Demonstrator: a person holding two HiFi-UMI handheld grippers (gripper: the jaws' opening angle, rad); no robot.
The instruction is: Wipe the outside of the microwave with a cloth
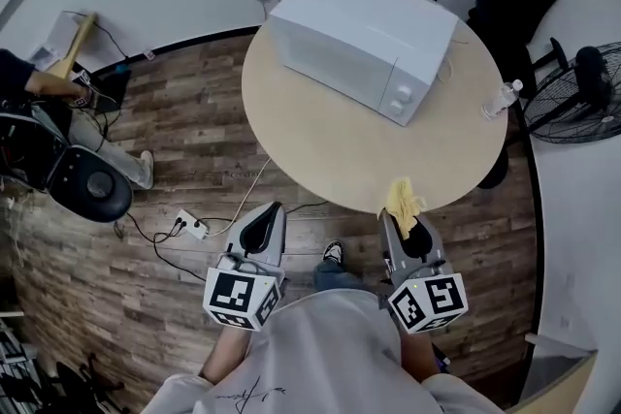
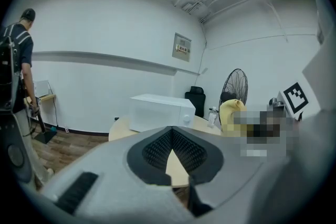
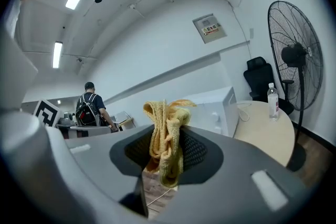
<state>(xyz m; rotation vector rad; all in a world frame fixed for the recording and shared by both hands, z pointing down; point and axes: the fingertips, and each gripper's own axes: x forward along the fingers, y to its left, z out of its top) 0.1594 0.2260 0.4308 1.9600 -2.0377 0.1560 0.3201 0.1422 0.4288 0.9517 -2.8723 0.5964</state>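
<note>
Wiping looks yet to begin: the microwave sits at upper centre on the round worktop, well apart from the yellow cloth clamped bunched in the right tongs over the worktop's near edge, lower right of centre. The left tongs, lower left of centre, are pinched together on nothing. A bottle at the worktop's right rim and a cord beside the microwave look the likeliest snags, while a fan stands clear at far right.
</note>
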